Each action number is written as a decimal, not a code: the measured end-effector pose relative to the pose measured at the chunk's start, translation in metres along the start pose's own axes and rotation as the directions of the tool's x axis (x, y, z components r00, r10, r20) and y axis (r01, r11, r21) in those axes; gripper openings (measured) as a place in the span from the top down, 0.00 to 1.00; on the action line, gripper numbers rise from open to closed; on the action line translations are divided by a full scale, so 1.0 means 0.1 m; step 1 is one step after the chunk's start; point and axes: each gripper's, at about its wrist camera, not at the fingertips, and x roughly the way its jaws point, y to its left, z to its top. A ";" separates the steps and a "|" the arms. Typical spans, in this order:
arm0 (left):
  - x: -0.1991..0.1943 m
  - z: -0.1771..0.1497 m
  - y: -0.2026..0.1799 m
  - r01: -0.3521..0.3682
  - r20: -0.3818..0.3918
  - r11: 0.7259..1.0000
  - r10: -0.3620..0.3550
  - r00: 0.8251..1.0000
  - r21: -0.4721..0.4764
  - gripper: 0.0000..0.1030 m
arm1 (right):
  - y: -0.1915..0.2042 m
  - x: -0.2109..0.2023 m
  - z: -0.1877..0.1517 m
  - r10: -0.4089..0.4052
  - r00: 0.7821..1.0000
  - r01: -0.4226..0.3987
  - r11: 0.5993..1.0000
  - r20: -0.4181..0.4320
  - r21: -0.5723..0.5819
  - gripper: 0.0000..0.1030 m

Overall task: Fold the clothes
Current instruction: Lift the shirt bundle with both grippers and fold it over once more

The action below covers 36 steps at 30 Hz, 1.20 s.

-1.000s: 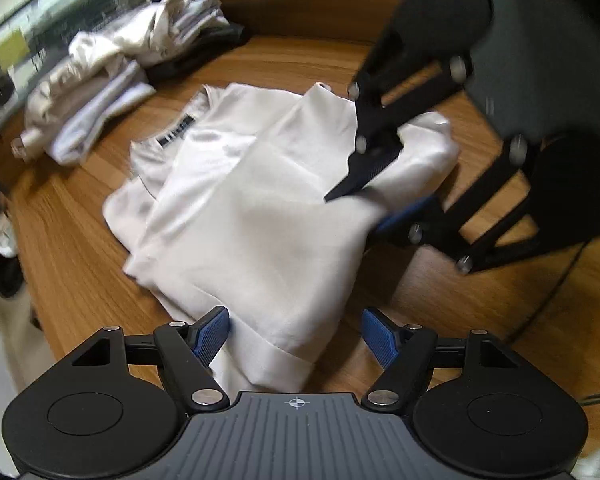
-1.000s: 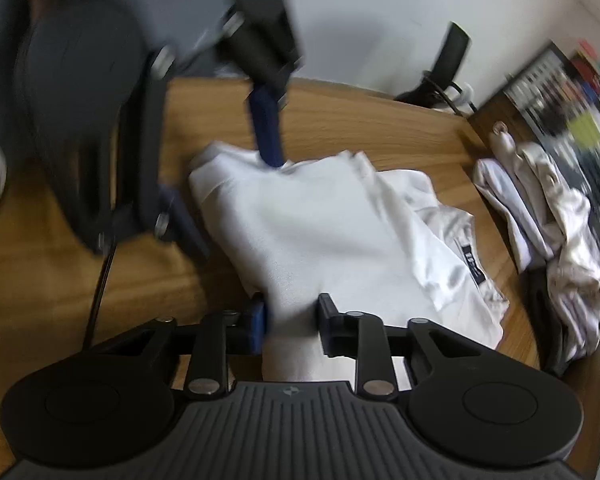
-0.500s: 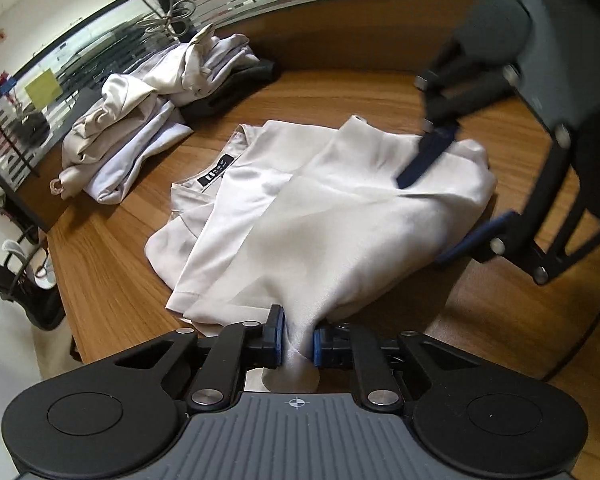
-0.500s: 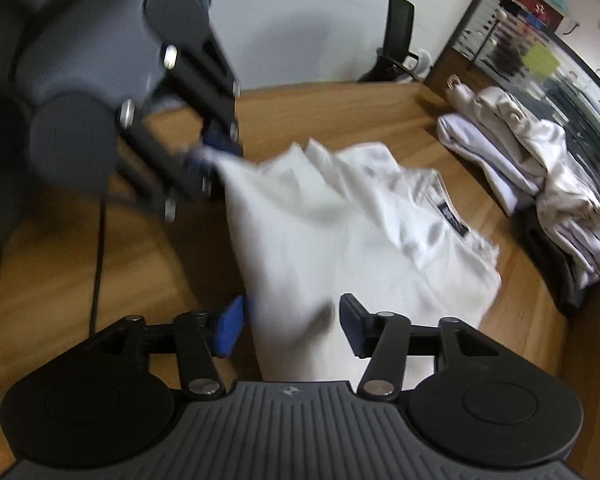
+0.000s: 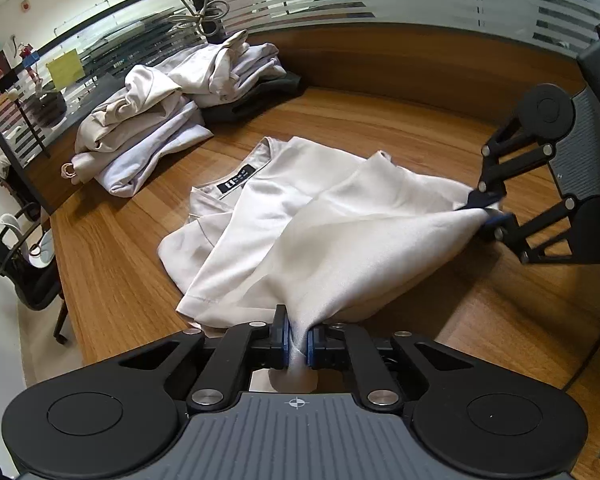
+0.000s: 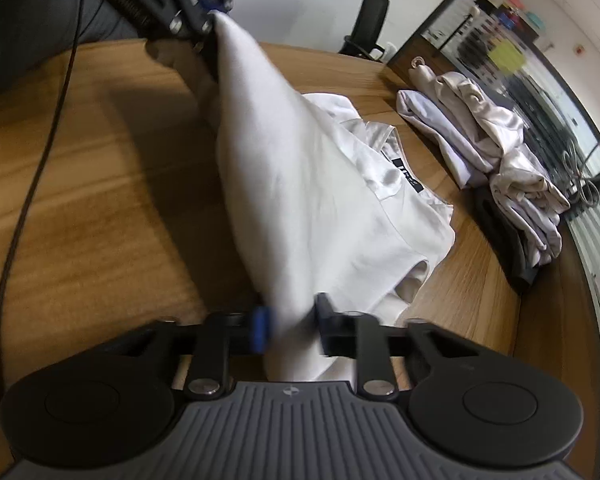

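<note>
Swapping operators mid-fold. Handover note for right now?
Left hand-held gripper: shut on the cream shirt, pinching one corner of the lifted edge.
Right hand-held gripper: shut on the same shirt's other corner; its own camera is too blurred to confirm the grip.
Shirt: collar end lies on the wooden table, black neck label facing up; near edge raised between the grippers.
Pile of other clothes sits at the far side.
Left: carry the edge over toward the collar, lay flat, release.
</note>
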 end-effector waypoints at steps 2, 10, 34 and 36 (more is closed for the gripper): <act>-0.05 0.00 0.01 0.010 -0.001 1.000 -0.010 1.000 0.003 0.91 | -0.05 -0.03 0.04 0.011 1.000 -0.011 1.000 -0.002 0.007 0.93; -0.36 -0.07 -0.01 0.099 -0.032 0.995 -0.099 0.995 0.011 0.91 | -0.23 -0.63 0.28 0.134 0.991 -0.129 0.982 -0.025 0.139 0.94; 0.23 0.11 0.72 0.278 -0.147 0.882 -0.354 0.924 -0.381 0.87 | -1.11 -0.22 0.49 0.351 0.926 -0.247 0.841 -0.138 0.481 0.92; 0.29 0.05 0.76 0.251 -0.150 0.874 -0.338 0.929 -0.416 0.82 | -1.11 -0.03 0.49 0.332 0.931 -0.226 0.852 -0.153 0.473 0.87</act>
